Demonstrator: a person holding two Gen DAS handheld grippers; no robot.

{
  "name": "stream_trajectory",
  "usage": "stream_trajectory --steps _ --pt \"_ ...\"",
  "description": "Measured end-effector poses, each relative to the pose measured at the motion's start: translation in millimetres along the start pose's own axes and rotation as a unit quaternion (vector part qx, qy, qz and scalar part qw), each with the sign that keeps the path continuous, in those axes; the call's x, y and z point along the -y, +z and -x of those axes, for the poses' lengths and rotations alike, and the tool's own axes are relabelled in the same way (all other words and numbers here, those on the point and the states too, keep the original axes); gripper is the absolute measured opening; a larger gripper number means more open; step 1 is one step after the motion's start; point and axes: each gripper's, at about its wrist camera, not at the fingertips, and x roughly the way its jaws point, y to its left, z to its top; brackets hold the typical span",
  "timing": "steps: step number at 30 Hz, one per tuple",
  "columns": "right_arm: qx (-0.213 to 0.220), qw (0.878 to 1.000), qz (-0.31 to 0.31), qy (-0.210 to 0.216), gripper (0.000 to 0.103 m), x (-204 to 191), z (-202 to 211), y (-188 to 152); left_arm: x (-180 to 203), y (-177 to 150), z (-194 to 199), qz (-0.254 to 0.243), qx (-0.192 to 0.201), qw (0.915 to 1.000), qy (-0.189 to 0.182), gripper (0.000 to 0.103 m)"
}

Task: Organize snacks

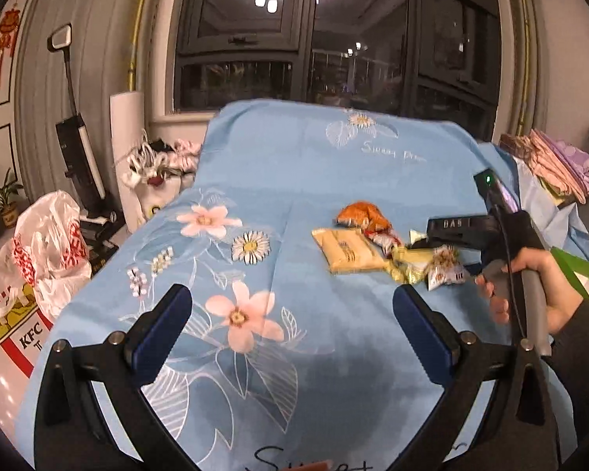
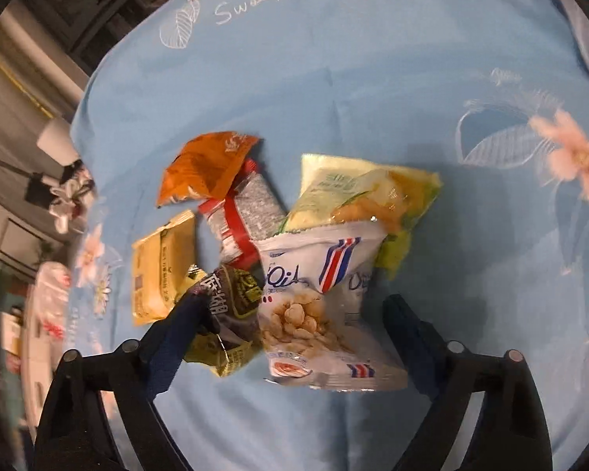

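My left gripper (image 1: 290, 310) jaws are released over the blue floral sheet (image 1: 294, 165). My right gripper (image 2: 298, 314) jaws, spread, straddle the white peanut packet (image 2: 318, 306); orange packet (image 2: 204, 168) lies at 11 o'clock.

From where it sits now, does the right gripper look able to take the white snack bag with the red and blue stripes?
Probably yes. The right gripper is open with the white snack bag lying between its fingers on the blue cloth. The dark packet touches the left finger and might get caught too.
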Motion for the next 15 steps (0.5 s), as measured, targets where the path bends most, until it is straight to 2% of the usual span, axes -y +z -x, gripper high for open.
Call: stream_trajectory --steps 2,3,5,8,15 --pt "0.007 1.0 -0.003 -0.002 0.09 2 0 1 -2 -2 -5 -0.003 -0.012 0.9999 0.001 0.103" --pt "0.006 1.0 -0.011 0.007 0.083 4 1 2 -2 -3 -7 -0.004 -0.014 0.9999 0.006 0.103" --pt "-0.003 0.998 -0.037 0.045 0.079 10 3 3 -1 -4 -7 -0.008 -0.012 0.9998 0.012 0.103" --pt "-0.006 0.998 -0.05 0.048 0.079 15 6 1 1 -5 -5 -0.016 -0.011 0.9998 0.001 0.103" --pt "0.013 0.995 -0.08 0.057 0.079 23 18 0 8 -11 -10 -0.036 -0.016 0.9992 0.005 0.103"
